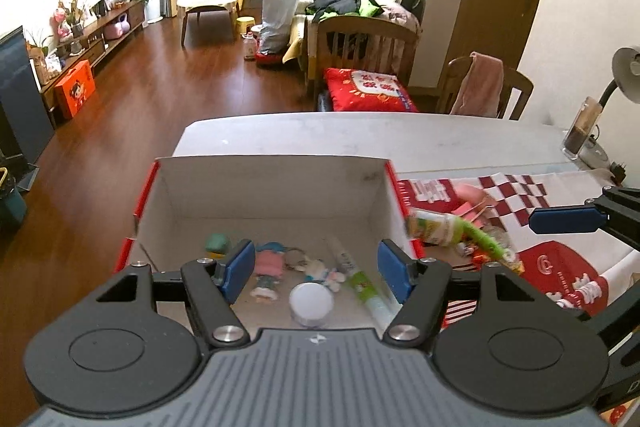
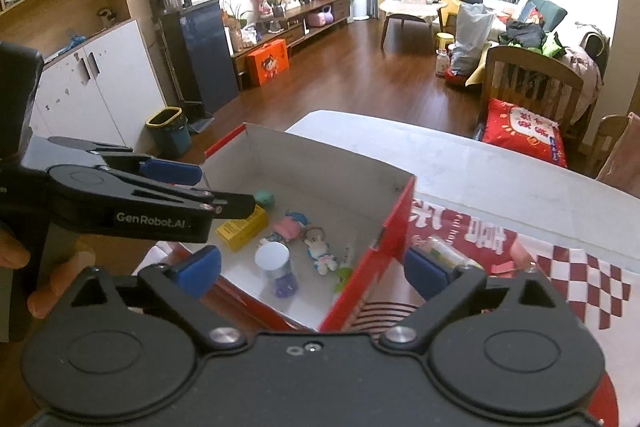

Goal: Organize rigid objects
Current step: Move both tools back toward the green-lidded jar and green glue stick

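Left wrist view: left gripper [image 1: 316, 269], jaws wide and empty, hangs over the box [image 1: 272, 163]; toys lie inside.

Right wrist view: right gripper [image 2: 312, 269], jaws wide, straddles the box's near corner; lowering could snag it.

small toys [image 1: 276, 269] in open box [image 1: 276, 183]

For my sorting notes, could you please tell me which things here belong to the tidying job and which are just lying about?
Job:
red box
white-lidded jar
yellow carton
plush keychain
green-capped bottle

Lying about:
desk lamp
red cushion
orange gift box
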Motion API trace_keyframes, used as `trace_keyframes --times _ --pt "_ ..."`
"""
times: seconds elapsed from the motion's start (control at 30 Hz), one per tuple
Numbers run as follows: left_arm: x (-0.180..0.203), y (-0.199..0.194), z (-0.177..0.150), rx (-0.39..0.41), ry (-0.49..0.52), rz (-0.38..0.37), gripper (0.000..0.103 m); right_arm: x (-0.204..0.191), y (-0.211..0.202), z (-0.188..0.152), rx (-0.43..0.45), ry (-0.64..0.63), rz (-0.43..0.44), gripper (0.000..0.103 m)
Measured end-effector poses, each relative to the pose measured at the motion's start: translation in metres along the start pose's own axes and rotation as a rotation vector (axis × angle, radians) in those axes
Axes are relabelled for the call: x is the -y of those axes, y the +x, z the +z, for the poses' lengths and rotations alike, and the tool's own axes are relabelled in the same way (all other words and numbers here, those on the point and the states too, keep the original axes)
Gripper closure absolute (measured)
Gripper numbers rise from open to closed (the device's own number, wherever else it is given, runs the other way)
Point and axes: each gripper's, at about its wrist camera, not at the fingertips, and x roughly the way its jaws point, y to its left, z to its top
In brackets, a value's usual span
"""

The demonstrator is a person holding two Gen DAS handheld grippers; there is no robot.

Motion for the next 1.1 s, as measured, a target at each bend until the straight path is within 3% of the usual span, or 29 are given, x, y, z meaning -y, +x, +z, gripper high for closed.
trace_keyframes --times 0.4,0.8,1.1 --pt "0.071 -0.007 -0.009 0.072 0.018 -0.028 0.022 0.058 -0.047 -0.032 0.077 0.059 -0.014 0.000" --pt "0.137 0.013 -0.011 0.098 0.005 -0.044 0.022 0.110 -0.074 -0.063 0.133 0.051 -0.037 0.000" --pt "0.175 0.051 -0.019 0.064 -0.002 -0.031 0.020 0.139 -0.069 -0.087 0.093 0.005 -0.063 0.000"
